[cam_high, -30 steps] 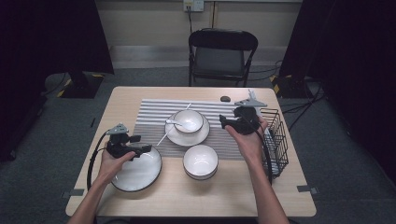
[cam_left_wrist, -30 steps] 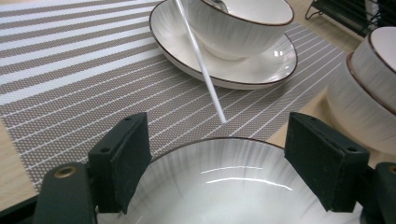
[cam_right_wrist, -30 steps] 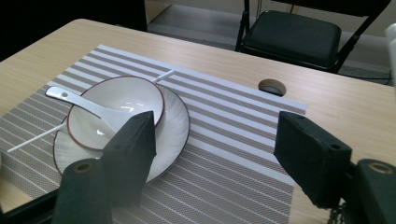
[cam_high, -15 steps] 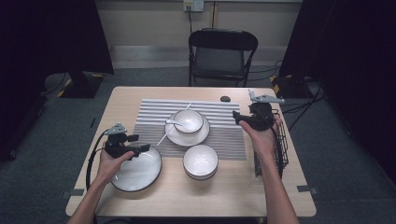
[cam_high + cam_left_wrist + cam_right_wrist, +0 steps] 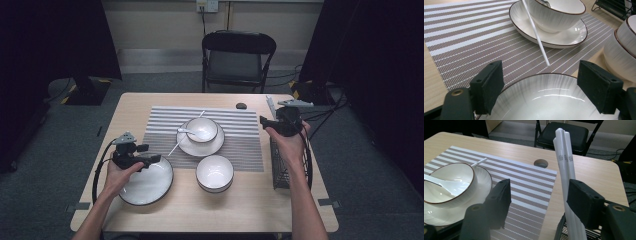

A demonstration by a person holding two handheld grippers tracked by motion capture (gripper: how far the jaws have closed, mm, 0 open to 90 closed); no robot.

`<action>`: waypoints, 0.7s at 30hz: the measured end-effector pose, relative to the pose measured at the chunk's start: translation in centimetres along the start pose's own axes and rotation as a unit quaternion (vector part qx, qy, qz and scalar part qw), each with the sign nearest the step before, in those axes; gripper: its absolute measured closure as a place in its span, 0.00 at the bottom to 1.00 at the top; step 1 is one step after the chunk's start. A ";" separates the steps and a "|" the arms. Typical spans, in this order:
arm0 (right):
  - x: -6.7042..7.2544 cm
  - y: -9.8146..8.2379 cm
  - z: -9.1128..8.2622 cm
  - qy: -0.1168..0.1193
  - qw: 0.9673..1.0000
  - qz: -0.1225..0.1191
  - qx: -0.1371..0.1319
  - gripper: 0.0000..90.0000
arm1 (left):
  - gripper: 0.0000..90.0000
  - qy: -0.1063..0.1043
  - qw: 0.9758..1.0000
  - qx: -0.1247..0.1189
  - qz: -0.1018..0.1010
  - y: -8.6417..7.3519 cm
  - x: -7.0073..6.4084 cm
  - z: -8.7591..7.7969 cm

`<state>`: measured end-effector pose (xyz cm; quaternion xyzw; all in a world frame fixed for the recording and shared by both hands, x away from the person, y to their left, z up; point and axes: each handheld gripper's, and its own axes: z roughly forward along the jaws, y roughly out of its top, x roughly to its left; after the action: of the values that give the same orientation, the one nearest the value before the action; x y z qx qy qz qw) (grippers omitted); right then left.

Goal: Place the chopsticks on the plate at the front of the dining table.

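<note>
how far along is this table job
Done: bowl with spoon sits on a saucer on the mat. In hand: the right gripper has just been closing its jaws around white chopsticks in the wire rack, no grip yet; left gripper open over the plate. Left: moving chopsticks, plate, spare bowl.

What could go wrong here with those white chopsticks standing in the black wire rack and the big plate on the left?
1. The white chopsticks lean against one pad of the right tongs, whose jaws have just been closing without pinching them; a sideways nudge could tip them out of the black wire rack.
2. The left tongs straddle the large white dark-rimmed plate without gripping it; closing carelessly could shove it toward the nearby white bowl.
</note>
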<state>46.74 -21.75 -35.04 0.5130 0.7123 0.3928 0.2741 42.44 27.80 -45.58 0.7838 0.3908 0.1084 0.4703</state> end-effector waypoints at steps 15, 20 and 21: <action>-0.9 -0.5 0.9 -0.013 1.000 0.014 0.000 0.50 | 0.24 -0.003 1.000 0.004 0.001 0.0 0.0 0.0; -1.2 -0.6 0.9 -0.010 1.000 0.019 0.007 0.52 | 0.24 -0.002 1.000 0.006 0.001 0.0 0.1 0.1; -1.1 -0.6 1.0 -0.010 1.000 0.018 0.010 0.52 | 0.24 -0.001 1.000 0.006 0.002 0.0 0.1 0.1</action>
<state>47.55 -22.66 -36.10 0.5327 0.7040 0.3853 0.2687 42.50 27.81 -45.66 0.7874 0.3895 0.1059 0.4660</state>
